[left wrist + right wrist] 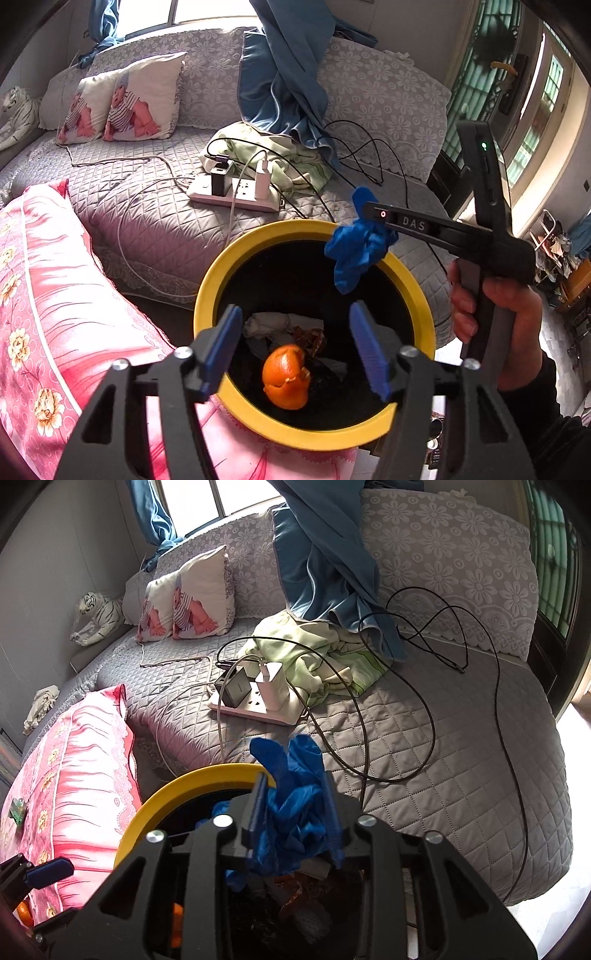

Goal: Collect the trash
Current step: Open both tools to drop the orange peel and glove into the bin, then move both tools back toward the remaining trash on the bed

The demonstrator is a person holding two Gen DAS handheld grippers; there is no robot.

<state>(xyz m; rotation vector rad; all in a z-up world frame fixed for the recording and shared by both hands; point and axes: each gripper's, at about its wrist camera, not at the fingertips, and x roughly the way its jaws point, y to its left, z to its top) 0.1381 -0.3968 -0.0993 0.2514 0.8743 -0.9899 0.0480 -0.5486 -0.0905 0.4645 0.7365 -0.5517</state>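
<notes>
A yellow-rimmed black bin (207, 295) stands against the sofa, holding crumpled paper and wrappers. My left gripper (295, 314) hangs open above its mouth. An orange peel (286, 376) lies below the gap between the blue pads, touching neither of them. My right gripper (371, 212) reaches over the bin's far rim from the right, held by a person's hand (498, 306). A crumpled blue glove (354, 254) dangles at its tip. In the right wrist view the glove (291, 812) sits bunched between the parted jaws of that gripper (294, 781), over the bin's rim (155, 801).
A pink flowered pillow (55, 314) presses against the bin's left side. On the grey quilted sofa behind lie a white power strip (236, 188) with chargers, looping black cables (424, 716), a green cloth (325, 657) and a hanging blue curtain (280, 74).
</notes>
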